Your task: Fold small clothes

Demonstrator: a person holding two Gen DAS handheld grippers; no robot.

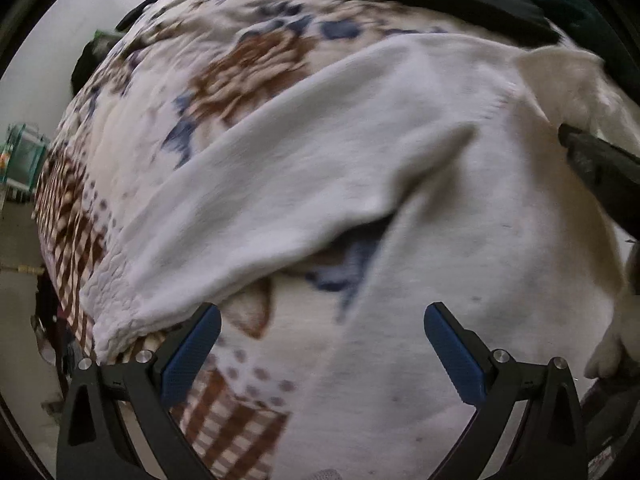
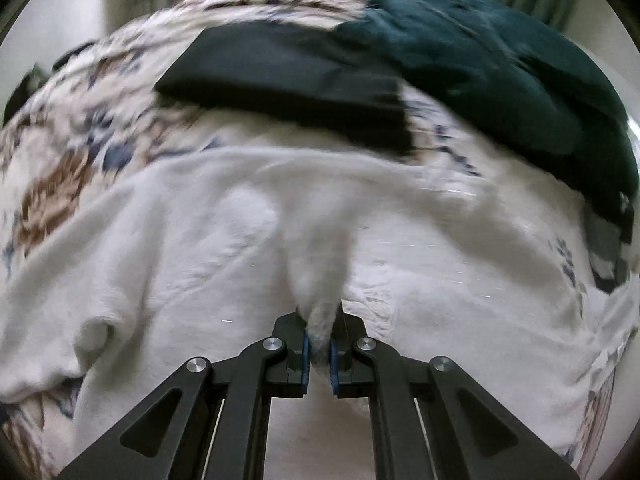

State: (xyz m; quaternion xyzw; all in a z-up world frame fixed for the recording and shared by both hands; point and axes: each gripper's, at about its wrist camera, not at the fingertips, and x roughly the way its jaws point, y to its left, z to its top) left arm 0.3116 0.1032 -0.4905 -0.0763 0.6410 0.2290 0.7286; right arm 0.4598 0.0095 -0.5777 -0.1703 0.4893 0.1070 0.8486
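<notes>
The white garment (image 1: pixel 360 168) lies spread on the patterned bedspread (image 1: pixel 248 52), one sleeve angled out to the left. The left tool (image 1: pixel 322 344) hovers over its lower part, jaws wide apart and empty. The right tool (image 2: pixel 319 346) is clamped on a pinched ridge of the garment's cloth. Judged step: carrying that ridge across. Keep the lift low, and pin the opposite edge with the left tool. The folded black garment (image 2: pixel 288 80) and the teal pile (image 2: pixel 500 68) lie beyond.
</notes>
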